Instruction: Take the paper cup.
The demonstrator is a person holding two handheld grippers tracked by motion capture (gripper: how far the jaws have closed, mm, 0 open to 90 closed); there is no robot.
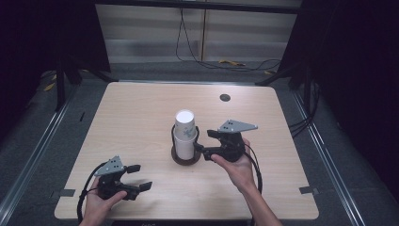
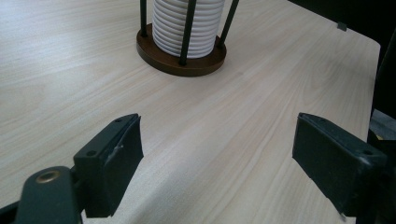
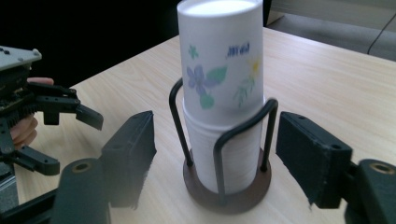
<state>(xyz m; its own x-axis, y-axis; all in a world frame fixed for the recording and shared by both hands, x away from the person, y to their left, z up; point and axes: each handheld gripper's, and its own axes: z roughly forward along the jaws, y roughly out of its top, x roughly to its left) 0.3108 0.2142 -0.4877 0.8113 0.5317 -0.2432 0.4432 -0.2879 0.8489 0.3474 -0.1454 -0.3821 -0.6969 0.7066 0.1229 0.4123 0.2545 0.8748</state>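
A stack of white paper cups (image 3: 205, 140) stands in a black wire holder on a round brown base (image 1: 186, 159) at the table's middle. The top cup (image 1: 185, 125) sticks up above the wires and bears printed flowers (image 3: 219, 60). My right gripper (image 1: 204, 142) is just right of the holder and points at it; its jaws stand apart on either side of the wires (image 3: 215, 144), touching nothing. Open and holding nothing, my left gripper (image 1: 134, 181) hovers near the front left edge. It looks toward the holder base (image 2: 177, 60) and the ribbed cup rims (image 2: 163, 23).
The light wooden table (image 1: 141, 117) has a black round grommet (image 1: 225, 97) near its far edge and tape marks at the front corners (image 1: 63, 192). Cables lie on the floor behind the table. My left gripper (image 3: 72, 142) also shows at the left of the right gripper view.
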